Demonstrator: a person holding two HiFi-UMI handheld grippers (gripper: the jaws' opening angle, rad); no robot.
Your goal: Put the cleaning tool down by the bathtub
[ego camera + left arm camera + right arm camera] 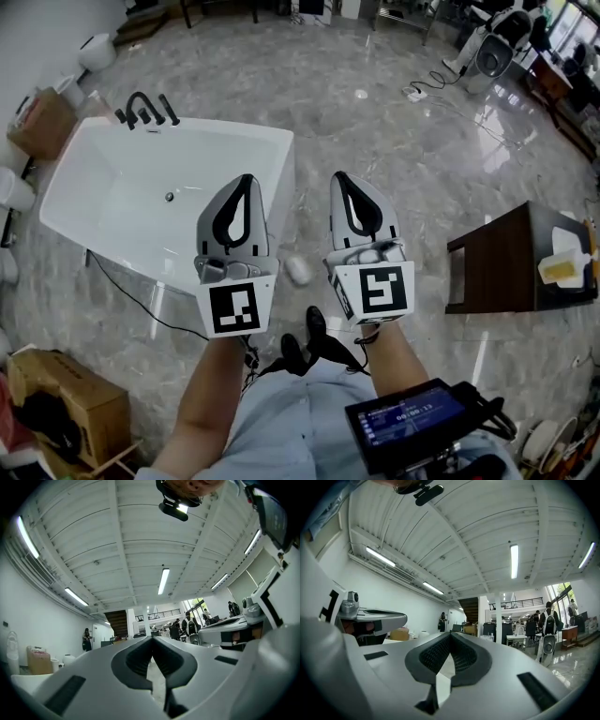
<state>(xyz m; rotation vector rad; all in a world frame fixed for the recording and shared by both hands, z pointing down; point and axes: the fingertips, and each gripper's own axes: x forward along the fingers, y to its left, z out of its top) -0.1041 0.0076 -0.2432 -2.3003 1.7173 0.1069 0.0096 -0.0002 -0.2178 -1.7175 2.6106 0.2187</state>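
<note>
Floor (394, 141) holds white object (298, 270) near right tool (339, 178).

Head view above bathtub (112, 199), gripper views upward

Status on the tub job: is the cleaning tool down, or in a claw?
Done, probably: a small white rounded object lies on the grey marble floor beside the near corner of the white freestanding bathtub. It may be the tool, but it is too small to identify.
In hand: nothing. The left claw and right claw are both shut and empty.
Left: nothing visible beyond confirming that object.
</note>
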